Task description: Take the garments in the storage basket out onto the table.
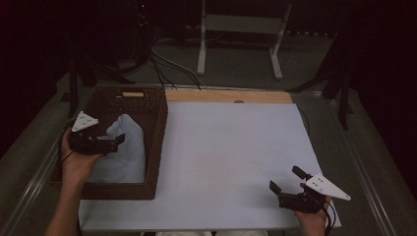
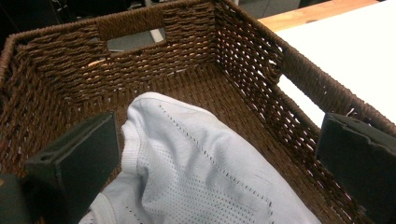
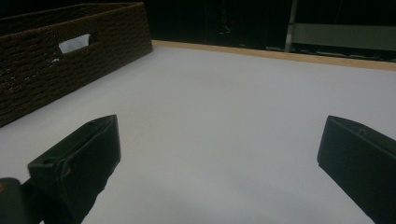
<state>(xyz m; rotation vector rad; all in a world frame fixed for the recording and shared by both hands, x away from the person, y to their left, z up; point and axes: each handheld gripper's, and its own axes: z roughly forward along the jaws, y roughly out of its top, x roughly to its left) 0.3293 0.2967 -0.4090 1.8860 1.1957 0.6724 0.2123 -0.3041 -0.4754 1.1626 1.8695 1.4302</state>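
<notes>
A dark brown wicker basket [image 1: 158,129] stands at the table's left side. Inside it lies a crumpled pale blue-white mesh garment [image 1: 124,150]. My left gripper [image 1: 118,140] hovers over the basket's left part, open, its jaws spread wide above the garment [image 2: 196,172] with nothing held. The basket wall [image 2: 140,60] with its handle slot rises beyond. My right gripper [image 1: 286,179] rests open near the table's front right corner, over the bare white table top [image 3: 224,116], nothing between its jaws. The basket [image 3: 51,70] shows at the far left of the right gripper view.
The white table top [image 1: 231,157] has a wooden strip [image 1: 228,96] along its far edge. Beyond it, on the dark floor, stand a white metal stand [image 1: 241,44] and some cables [image 1: 162,64]. A metal rail [image 1: 361,167] runs along the table's right side.
</notes>
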